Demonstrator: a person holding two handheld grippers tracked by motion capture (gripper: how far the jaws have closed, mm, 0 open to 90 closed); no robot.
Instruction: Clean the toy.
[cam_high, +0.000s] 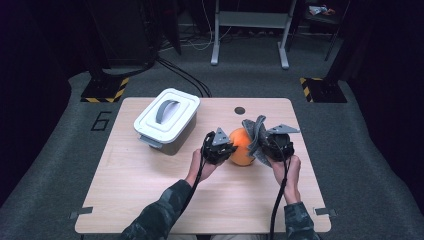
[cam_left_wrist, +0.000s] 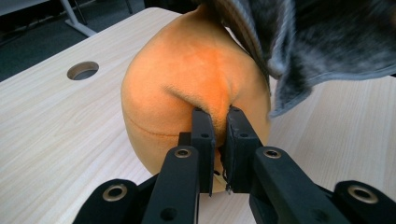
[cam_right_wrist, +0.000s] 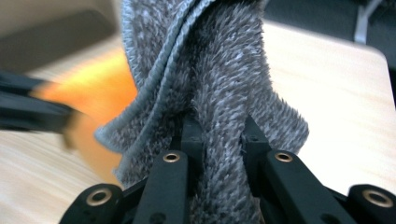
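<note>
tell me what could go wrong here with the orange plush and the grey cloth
1. The left gripper pinches just a small fold of the orange plush; that soft fabric could slip out if the plush is tugged.
2. The right gripper is clamped on a bunched part of the grey cloth, so loose edges hang free and may wipe unevenly or drag on the table.
3. The two grippers sit close on either side of the plush and could bump.

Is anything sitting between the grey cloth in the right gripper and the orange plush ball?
Nothing visible. The right gripper is shut on the grey cloth, which already hangs against the orange plush ball. The left gripper pinches the ball's fabric on its near side, clear of the cloth.
</note>
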